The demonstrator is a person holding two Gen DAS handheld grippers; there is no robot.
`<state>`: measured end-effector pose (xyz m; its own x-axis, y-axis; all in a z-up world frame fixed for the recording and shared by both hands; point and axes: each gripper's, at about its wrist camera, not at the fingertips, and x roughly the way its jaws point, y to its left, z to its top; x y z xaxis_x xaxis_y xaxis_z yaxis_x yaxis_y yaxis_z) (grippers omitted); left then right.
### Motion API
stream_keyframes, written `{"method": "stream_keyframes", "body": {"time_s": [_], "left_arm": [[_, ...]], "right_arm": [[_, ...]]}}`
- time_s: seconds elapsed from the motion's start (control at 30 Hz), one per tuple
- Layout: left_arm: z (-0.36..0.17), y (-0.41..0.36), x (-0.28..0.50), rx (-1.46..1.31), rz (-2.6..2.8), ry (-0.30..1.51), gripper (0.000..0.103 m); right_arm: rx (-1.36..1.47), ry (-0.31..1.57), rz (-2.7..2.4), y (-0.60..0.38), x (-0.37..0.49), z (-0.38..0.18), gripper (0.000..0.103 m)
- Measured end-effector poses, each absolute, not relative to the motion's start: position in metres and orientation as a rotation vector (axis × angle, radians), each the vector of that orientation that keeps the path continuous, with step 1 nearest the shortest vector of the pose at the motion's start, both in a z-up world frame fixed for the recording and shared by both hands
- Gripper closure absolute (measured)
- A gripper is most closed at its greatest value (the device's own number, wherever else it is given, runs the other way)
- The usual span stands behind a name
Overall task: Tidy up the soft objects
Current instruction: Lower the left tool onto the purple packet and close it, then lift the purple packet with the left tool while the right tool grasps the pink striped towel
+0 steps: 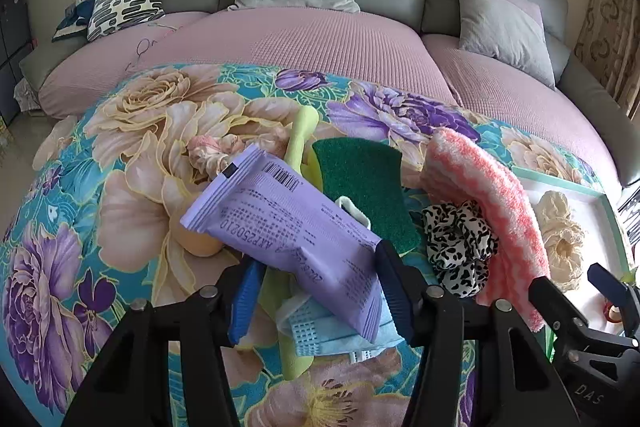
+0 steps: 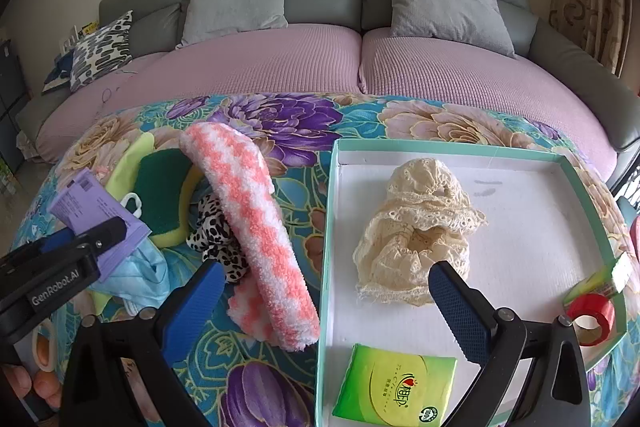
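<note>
Two grippers work: the left gripper (image 1: pixel 316 291) clamps its jaws on the purple packet (image 1: pixel 288 227); the right gripper (image 2: pixel 328 303) hangs open-jawed above the tray (image 2: pixel 532 163).

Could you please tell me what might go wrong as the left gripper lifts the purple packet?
The left gripper grips only one end of the purple packet, so it may slip. The blue face mask beneath could snag and drag along. The pink fuzzy sock lies across the way to the box.
</note>
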<state>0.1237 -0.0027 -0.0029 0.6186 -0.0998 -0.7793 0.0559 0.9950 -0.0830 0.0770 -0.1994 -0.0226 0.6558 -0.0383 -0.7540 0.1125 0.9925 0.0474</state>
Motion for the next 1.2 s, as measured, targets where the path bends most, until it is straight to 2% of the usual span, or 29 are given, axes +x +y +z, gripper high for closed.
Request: {"method": "stream_keyframes", "body": {"time_s": [0.03,0.1,0.17,0.3,0.43,0.67,0.9,1.0,1.17,1.2], "left_arm": [[-0.001,-0.002,0.123,-0.057,-0.095,0.891,0.062],[0.0,0.001,0.123,-0.07,-0.102,0.882,0.069],[0.002,0.002,0.122,-0.073,-0.103,0.872,0.07],[0.007,0.008,0.121,-0.1,-0.118,0.841,0.087],[0.01,0.011,0.121,-0.108,-0.122,0.824,0.093],[0.018,0.023,0.119,-0.152,-0.139,0.786,0.094],[0.028,0.036,0.118,-0.185,-0.134,0.747,0.094],[0.027,0.039,0.12,-0.19,-0.133,0.75,0.094],[0.023,0.04,0.125,-0.19,-0.135,0.762,0.094],[0.022,0.04,0.126,-0.189,-0.136,0.764,0.094]], "right_arm": [[0.092,0.853,-0.085,-0.199,0.077,-0.023,0.0],[0.09,0.852,-0.083,-0.198,0.077,-0.023,0.0],[0.09,0.854,-0.083,-0.198,0.077,-0.023,0.0],[0.091,0.847,-0.08,-0.197,0.078,-0.024,0.0],[0.091,0.818,-0.089,-0.197,0.078,-0.021,0.0],[0.107,0.773,-0.064,-0.192,0.083,-0.014,0.0],[0.059,0.767,-0.004,-0.175,0.095,-0.017,0.023],[0.046,0.77,0.003,-0.171,0.101,-0.02,0.036],[0.042,0.79,0.014,-0.17,0.11,-0.028,0.05],[0.043,0.793,0.015,-0.169,0.111,-0.029,0.058]]}}
